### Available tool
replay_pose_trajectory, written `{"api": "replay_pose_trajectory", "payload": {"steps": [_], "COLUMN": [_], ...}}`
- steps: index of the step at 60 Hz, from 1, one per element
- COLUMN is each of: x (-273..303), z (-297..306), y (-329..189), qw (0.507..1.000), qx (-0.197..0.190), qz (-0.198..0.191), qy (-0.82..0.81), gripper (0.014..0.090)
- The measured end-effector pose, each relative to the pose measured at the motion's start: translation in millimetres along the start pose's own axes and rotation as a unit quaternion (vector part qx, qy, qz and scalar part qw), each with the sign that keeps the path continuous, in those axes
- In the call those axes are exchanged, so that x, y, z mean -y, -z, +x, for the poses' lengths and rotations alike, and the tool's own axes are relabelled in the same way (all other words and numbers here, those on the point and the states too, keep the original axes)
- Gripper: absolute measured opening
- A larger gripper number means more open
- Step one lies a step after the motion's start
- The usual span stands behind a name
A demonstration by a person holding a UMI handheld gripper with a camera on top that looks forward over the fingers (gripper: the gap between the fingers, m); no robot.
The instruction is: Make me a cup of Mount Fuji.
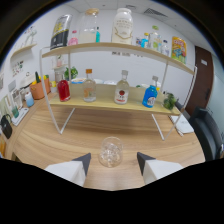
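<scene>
The hand-held gripper (113, 161) hangs with fingers apart around the glass (110, 151) at lower centre on the worktop (60, 142), seemingly an early step; next probably calls for a shelf bottle (121, 88)

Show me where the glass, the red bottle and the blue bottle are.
glass (110, 151), gripper view, on its clear middle, between the open fingers.
red bottle (63, 90), gripper view, on its body.
blue bottle (149, 96), gripper view, on its body.

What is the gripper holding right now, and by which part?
Nothing is held. The gripper is open; the clear glass stands on the wooden table between its fingers, with a gap at each side.
</scene>
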Motion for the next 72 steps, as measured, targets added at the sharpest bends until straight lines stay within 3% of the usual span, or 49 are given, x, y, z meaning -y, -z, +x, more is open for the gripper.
{"api": "replay_pose_trajectory", "payload": {"steps": [11, 20, 33, 45, 50, 58, 64, 68, 72], "x": [-2, 1, 78, 148, 164, 172, 170, 168, 169], "z": [-1, -21, -60, -71, -68, -70, -75, -74, -74], "y": [14, 25, 10, -41, -67, -101, -114, -120, -120], "qw": [1.000, 0.998, 0.986, 0.978, 0.978, 0.981, 0.983, 0.983, 0.983], "qx": [-0.001, 0.017, 0.040, 0.037, 0.027, 0.017, 0.018, 0.010, 0.010], "qz": [0.019, 0.057, 0.162, 0.203, 0.206, 0.192, 0.184, 0.182, 0.184], "qy": [0.002, -0.016, -0.024, -0.029, -0.027, -0.023, -0.017, -0.017, -0.023], "gripper": [0.0861, 0.0862, 0.0864, 0.0844, 0.0793, 0.0632, 0.0504, 0.0375, 0.0369]}}
